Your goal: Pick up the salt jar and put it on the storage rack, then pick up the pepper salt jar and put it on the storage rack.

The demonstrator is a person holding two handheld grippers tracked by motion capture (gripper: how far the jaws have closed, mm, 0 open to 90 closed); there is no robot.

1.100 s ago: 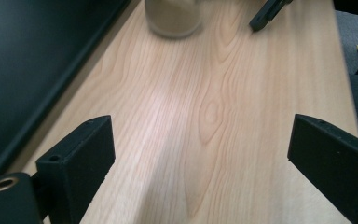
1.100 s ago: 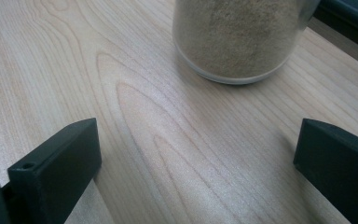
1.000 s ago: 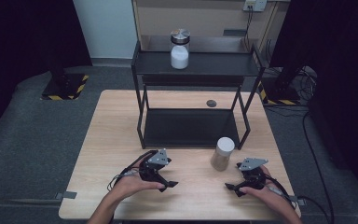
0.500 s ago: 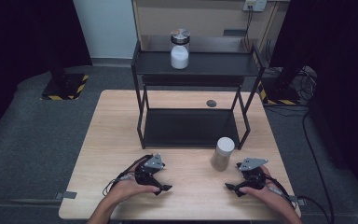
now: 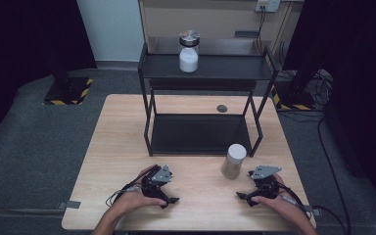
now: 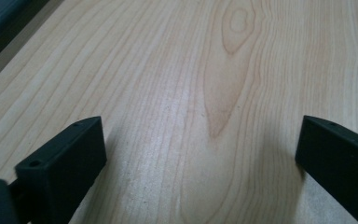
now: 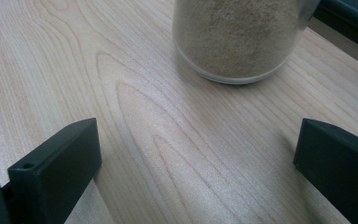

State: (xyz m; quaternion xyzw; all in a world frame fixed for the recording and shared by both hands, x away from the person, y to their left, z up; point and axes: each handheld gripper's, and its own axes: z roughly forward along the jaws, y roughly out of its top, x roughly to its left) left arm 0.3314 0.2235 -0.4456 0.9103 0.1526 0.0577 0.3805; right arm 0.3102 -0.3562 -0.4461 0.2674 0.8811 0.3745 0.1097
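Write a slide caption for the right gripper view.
Open right gripper low over the wooden table, facing a jar of tan powder.

Curtained lab: hazard-taped floor (image 5: pixel 68 93), cables (image 5: pixel 323 142)

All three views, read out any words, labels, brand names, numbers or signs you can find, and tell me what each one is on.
No readable text in these views.
The clear glass jar of white powder with a metal lid on the black metal shelf: no label visible.
The beige-filled jar with a pale lid on the light wooden table: no label visible.
The yellow-and-black striped floor marking: stripes, no lettering.
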